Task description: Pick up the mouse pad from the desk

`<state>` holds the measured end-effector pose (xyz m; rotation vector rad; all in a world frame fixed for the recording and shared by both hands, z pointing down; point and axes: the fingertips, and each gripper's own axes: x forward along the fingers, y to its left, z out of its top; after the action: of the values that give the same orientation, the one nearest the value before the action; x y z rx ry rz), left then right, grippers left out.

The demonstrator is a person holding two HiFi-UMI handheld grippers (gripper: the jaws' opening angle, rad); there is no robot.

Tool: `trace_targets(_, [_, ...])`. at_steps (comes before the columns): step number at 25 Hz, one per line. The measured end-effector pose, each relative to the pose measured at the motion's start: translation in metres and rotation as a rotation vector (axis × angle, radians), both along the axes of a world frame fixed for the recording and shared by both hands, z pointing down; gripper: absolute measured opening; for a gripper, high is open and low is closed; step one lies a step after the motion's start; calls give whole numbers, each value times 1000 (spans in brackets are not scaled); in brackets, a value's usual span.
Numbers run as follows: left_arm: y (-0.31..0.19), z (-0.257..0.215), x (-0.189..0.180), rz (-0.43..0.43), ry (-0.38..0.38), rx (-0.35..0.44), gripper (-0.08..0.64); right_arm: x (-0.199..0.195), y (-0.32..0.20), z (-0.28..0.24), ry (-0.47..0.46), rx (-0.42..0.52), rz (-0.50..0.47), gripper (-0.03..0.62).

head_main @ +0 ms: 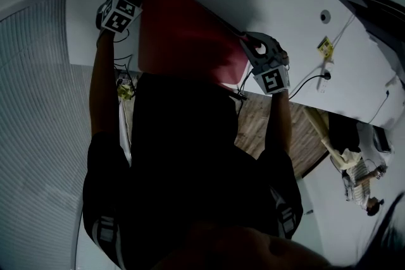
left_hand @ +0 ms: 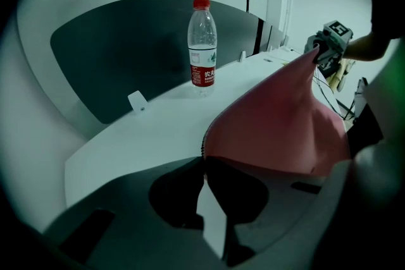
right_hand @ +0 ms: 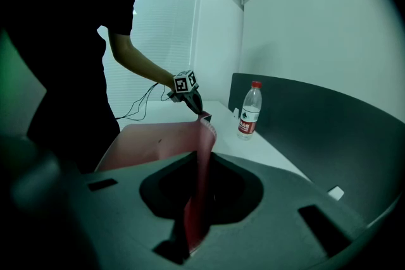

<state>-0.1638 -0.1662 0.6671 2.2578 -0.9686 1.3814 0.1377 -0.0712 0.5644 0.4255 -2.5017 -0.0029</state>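
The left gripper (left_hand: pixel 204 160) has its jaws drawn together on a thin corner of the mouse pad (left_hand: pixel 272 123), the stitched edge running straight into the tips at the lower centre of the left gripper view. The right gripper (right_hand: pixel 201 167) is likewise clamped on the pad, which passes edge-on through its jaws as a narrow red band down the middle of the right gripper view.

Between the two grips the pad hangs as a pink-red sheet, peaked at each pinched corner and sagging in the span between. In the head view it lies at upper centre, across the near edge of the white surface (head_main: pixel 285 3). Whether its lower part is touching the surface cannot be told.

It looks light, thin and floppy, more cloth than board, so it will likely fold and swing rather than hold flat. Corner grips as seen here suit it. Keeping the grippers apart should stop it doubling over, and a shallow pinch on the edge could slip.

Farther up the surface a water bottle (left_hand: pixel 202 47) with a red cap stands upright, well apart from the pad, before a dark partition (left_hand: pixel 120 54).
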Motion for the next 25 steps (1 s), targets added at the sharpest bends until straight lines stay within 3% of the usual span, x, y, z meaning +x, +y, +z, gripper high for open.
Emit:
trace_targets(12, [20,-25,0,-107,62,67,14,6,-7,-2,-8,20,106,35])
trace_targets(19, [38,-46,-1,-228,137,107,14,11,-8,-5,-32,49,137,35])
trace_targets(25, [56,-64,-2,-301,136,163,14,14,-6,-11,-44,43,178,35])
